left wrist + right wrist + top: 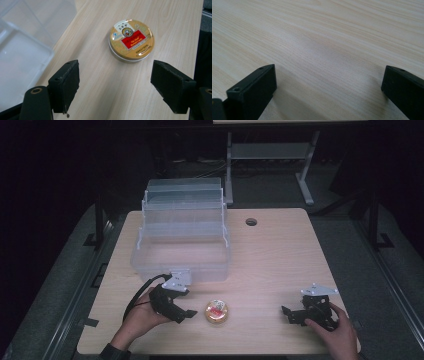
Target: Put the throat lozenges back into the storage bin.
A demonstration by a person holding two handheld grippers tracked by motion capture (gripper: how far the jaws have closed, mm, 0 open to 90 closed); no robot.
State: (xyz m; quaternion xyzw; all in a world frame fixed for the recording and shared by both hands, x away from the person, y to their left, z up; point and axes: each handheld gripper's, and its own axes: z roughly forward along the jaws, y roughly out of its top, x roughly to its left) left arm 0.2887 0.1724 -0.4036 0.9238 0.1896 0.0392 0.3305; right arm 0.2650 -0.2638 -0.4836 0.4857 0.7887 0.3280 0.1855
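Currently the left gripper (115, 82) stands wide open and holds nothing, aimed at the tin (131, 40), which lies flat on the table (270, 255) just beyond its jaws, near the clear box (181, 240). The right gripper (329, 92) is likewise wide open over bare wood, well apart.

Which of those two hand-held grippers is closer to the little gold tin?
The left. The left hand-held gripper sits just beside the tin, jaws open and aimed at it, not touching. The right hand-held gripper is farther off, on the tin's other side.
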